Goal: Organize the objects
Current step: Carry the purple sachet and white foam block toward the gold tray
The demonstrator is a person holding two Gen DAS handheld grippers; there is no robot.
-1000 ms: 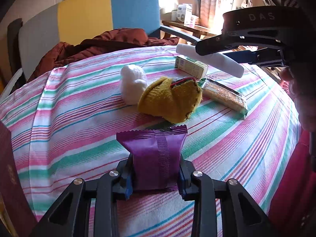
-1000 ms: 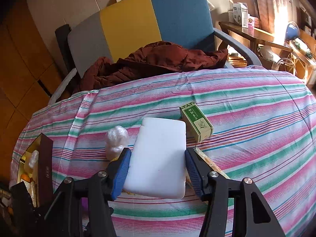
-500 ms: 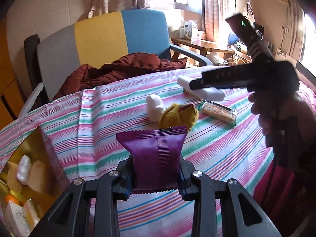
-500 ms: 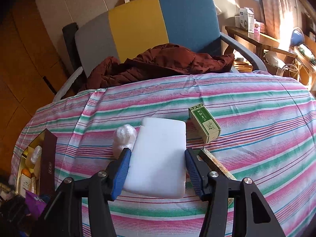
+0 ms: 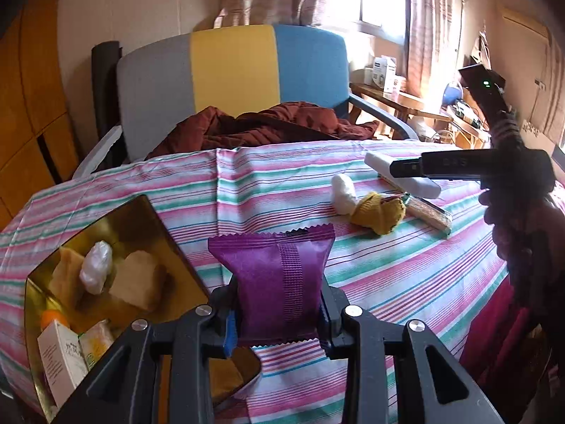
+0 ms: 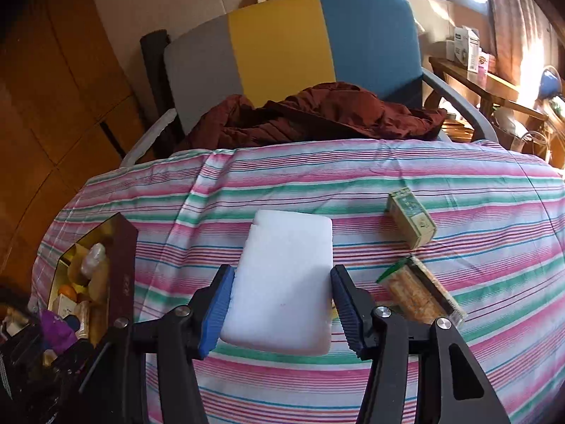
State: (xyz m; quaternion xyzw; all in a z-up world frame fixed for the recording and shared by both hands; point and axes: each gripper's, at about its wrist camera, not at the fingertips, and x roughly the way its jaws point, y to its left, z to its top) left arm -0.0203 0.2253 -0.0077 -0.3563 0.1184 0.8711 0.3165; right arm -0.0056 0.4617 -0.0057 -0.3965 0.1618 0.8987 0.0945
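Note:
A purple snack packet (image 5: 279,279) stands upright in my left gripper (image 5: 277,321), which is shut on it just right of the open gold-lined box (image 5: 141,219). The box holds several small packets and cartons. My right gripper (image 6: 282,312) is shut on a flat white block (image 6: 286,282), held level above the striped cloth. From the left wrist view that block (image 5: 402,176) hangs over the table's far right. In the right wrist view the box (image 6: 123,272) sits at the lower left, with the purple packet (image 6: 58,330) beside it.
On the striped tablecloth (image 5: 282,183) lie a white wad (image 5: 344,193), a yellow knitted piece (image 5: 379,212), a cracker packet (image 6: 420,291) and a green carton (image 6: 411,219). Behind the table stands a grey, yellow and blue chair (image 6: 282,46) with a rust-brown jacket (image 6: 317,116).
My left gripper has pulled back and swung left with the purple packet, bringing the gold box into view. The right gripper has drifted left with the white block.

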